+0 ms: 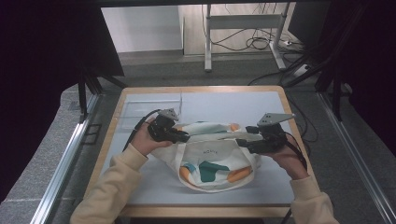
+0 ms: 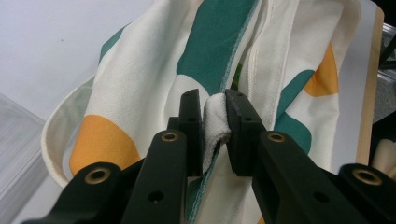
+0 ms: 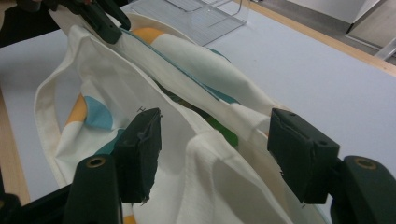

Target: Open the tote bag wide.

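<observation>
Here, nearest the person, a cream tote bag (image 1: 212,161) printed with green, orange and pale blue shapes is lying in the middle of the pale table (image 1: 154,186). It is carrying small grey lettering on its front panel, too small to read. The left gripper (image 1: 184,137) is clenching a bunched fold of the bag's rim cloth between its pads, pulling that side of the mouth leftward. The right gripper (image 1: 243,141) is sitting at the opposite side of the mouth with its jaws spread wide — cloth is lying between them, and I cannot tell whether the pads are pressing on it. Inside the parted mouth something green (image 3: 219,128) is showing, not identifiable. Farther off, a clear plastic tray (image 3: 205,16) is resting on the table — flat, near the far edge.
</observation>
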Demonstrator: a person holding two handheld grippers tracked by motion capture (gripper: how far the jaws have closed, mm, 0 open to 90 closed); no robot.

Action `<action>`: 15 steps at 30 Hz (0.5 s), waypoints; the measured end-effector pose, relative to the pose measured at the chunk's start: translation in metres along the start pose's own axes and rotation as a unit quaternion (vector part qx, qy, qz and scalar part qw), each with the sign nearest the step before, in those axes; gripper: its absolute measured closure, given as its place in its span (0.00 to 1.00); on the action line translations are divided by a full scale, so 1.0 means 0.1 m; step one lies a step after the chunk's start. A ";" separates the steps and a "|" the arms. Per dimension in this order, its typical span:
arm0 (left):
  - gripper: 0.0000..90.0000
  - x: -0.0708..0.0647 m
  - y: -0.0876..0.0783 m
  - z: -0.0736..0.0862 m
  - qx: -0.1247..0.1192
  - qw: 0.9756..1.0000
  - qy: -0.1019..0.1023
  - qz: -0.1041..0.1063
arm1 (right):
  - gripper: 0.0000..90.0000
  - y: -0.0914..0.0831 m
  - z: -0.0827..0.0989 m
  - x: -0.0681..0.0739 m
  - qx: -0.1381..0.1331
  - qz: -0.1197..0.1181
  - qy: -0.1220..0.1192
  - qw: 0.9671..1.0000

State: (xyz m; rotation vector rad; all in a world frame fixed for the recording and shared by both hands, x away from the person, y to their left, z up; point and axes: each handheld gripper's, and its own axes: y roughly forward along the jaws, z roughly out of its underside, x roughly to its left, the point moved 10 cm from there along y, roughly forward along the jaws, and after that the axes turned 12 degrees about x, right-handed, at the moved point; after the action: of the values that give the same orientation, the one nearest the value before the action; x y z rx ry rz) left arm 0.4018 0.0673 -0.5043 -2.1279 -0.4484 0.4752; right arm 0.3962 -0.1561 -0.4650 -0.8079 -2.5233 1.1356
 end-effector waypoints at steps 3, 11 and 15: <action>0.88 0.01 0.00 0.01 0.002 1.000 0.000 0.000 | 0.39 0.02 -0.06 0.05 0.002 -0.003 -0.007 1.000; 0.88 0.00 0.00 0.01 0.002 1.000 -0.001 0.002 | 0.39 0.10 -0.18 0.13 0.001 -0.015 -0.011 1.000; 0.88 0.00 -0.01 0.01 0.001 1.000 -0.003 0.002 | 0.39 0.18 -0.26 0.20 0.004 -0.022 -0.023 0.999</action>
State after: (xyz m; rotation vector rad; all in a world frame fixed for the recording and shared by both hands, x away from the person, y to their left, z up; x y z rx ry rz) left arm 0.4013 0.0684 -0.5044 -2.1253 -0.4471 0.4842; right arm 0.3984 -0.1189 -0.4610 -0.7275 -2.5592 1.1615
